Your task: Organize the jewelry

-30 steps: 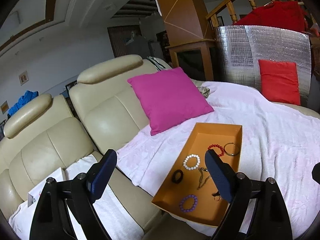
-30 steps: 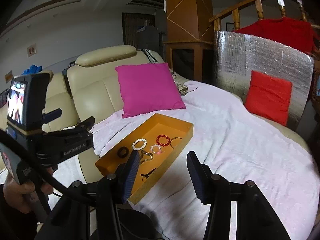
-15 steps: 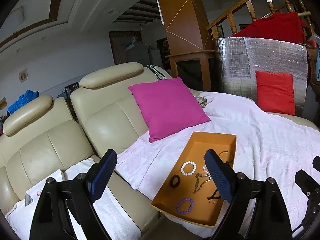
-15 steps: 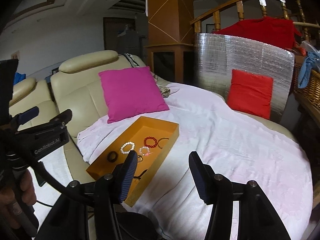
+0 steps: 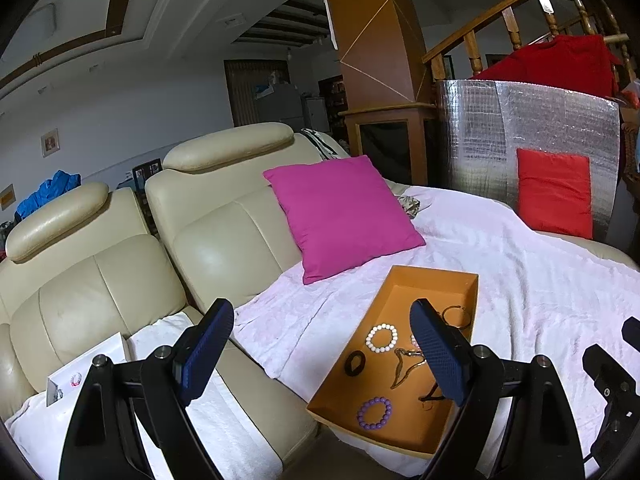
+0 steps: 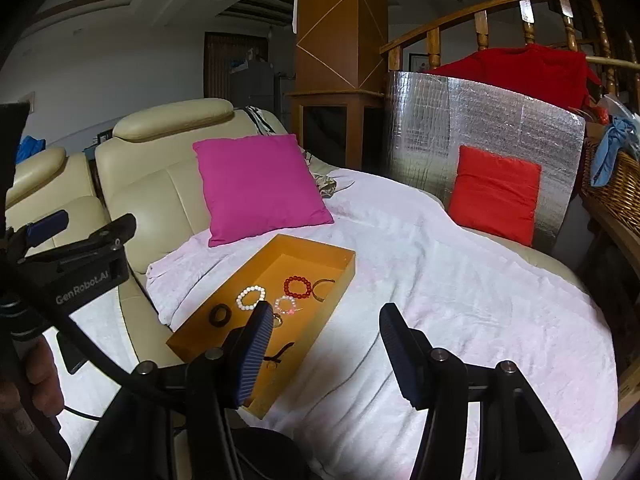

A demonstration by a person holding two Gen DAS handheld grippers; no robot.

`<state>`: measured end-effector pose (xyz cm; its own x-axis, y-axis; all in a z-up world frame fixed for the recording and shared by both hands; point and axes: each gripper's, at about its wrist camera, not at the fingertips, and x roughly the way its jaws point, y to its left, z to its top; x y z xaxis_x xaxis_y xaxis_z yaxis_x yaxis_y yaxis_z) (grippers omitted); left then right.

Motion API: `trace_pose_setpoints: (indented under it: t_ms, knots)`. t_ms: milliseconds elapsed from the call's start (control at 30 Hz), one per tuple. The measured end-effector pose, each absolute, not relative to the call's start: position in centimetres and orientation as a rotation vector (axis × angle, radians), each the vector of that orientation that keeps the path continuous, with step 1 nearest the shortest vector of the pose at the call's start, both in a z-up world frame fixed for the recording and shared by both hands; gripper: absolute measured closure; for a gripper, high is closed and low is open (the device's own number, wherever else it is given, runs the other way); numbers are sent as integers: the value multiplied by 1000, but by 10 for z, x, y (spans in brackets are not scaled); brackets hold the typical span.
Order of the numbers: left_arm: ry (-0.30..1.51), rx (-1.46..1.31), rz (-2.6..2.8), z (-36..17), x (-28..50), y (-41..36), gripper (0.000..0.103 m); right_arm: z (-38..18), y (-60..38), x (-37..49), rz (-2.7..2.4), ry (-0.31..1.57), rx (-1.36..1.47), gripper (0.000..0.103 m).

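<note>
Left wrist view: one orange tray (image 5: 424, 276), one purple bracelet (image 5: 374, 412), one white bracelet (image 5: 382, 337).

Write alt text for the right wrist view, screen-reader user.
An open right gripper hangs above an orange tray of bracelets on a white blanket over a cream sofa. Visible are white, red and pink bead bracelets. A magenta cushion sits behind; the left gripper's body is at left.

Left hand-held gripper (image 5: 320, 354) jaws wide apart, holding nothing; right hand-held gripper (image 6: 326, 346) likewise, raised.
</note>
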<state>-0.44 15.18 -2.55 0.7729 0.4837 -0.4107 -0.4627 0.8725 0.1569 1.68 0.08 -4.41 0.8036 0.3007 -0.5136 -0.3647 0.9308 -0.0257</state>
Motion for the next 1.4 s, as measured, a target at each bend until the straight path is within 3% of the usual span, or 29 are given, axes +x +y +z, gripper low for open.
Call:
trace_pose_setpoints:
  t_ms: [1400]
  knots:
    - [446,45,531,-27,-6,164,13,-48,15,27,375,509,-154,43]
